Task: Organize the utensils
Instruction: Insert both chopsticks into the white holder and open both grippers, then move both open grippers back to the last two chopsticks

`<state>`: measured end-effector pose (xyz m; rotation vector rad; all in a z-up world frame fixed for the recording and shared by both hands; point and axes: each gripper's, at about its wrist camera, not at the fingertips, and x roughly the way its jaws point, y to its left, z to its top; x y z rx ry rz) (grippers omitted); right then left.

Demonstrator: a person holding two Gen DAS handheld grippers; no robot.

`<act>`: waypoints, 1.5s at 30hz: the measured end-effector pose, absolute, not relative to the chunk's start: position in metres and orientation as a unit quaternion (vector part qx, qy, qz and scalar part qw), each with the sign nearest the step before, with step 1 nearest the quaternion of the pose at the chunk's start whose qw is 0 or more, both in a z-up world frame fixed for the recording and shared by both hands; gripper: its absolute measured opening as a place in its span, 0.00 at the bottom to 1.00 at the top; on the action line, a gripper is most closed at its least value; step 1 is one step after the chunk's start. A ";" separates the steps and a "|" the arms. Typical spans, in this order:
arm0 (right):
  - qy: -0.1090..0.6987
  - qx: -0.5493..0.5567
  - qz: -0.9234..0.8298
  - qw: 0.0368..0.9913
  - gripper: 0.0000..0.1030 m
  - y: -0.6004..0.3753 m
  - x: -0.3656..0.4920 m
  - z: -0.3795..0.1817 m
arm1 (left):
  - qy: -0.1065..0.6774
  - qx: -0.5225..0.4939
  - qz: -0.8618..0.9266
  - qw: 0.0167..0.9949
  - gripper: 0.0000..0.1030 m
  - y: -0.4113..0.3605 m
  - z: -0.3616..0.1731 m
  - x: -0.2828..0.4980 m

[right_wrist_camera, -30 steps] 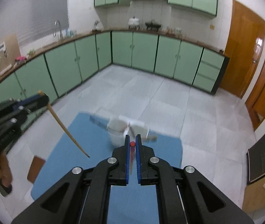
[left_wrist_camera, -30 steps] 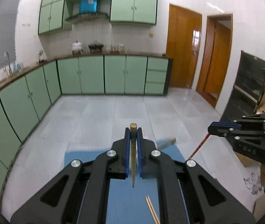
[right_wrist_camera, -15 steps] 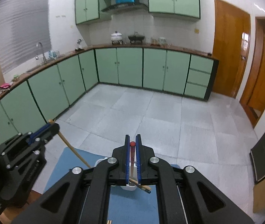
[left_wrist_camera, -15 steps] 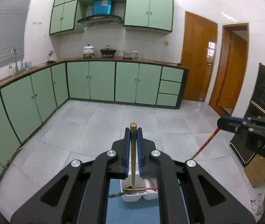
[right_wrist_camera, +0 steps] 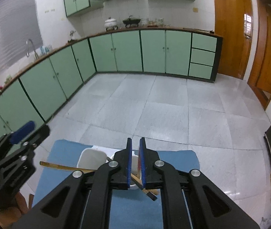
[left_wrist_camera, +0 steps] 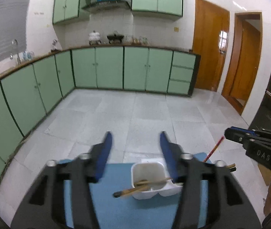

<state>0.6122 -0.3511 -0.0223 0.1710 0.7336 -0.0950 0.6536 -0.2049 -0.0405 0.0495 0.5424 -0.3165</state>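
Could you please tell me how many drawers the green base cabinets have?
3, stacked at the right end of the green base cabinets: top drawer, middle drawer, bottom drawer. None seems hidden.

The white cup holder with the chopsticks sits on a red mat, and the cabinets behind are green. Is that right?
Not quite. The mat under the white cup holder is blue, not red, as the left wrist view shows. The rest holds: chopsticks rest in the holder, and the cabinets behind are green.

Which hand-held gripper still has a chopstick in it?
The right hand-held gripper: a red chopstick hangs from its tips. The left hand-held gripper is opening with nothing between its jaws.
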 end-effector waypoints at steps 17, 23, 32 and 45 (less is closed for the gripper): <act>0.276 -0.013 -0.020 0.961 0.24 -0.303 0.389 -0.062 | 0.271 0.013 -0.160 0.949 0.68 -0.082 -0.073 0.502; 0.303 0.017 0.004 0.953 0.34 -0.268 0.318 -0.130 | 0.284 0.020 -0.153 0.946 0.74 -0.055 -0.130 0.416; 0.362 0.017 0.033 0.932 0.34 -0.209 0.256 -0.238 | 0.321 0.000 -0.131 0.938 0.74 -0.035 -0.204 0.351; 0.352 -0.015 0.027 0.936 0.35 -0.179 0.246 -0.268 | 0.347 0.012 -0.137 0.928 0.74 -0.043 -0.257 0.320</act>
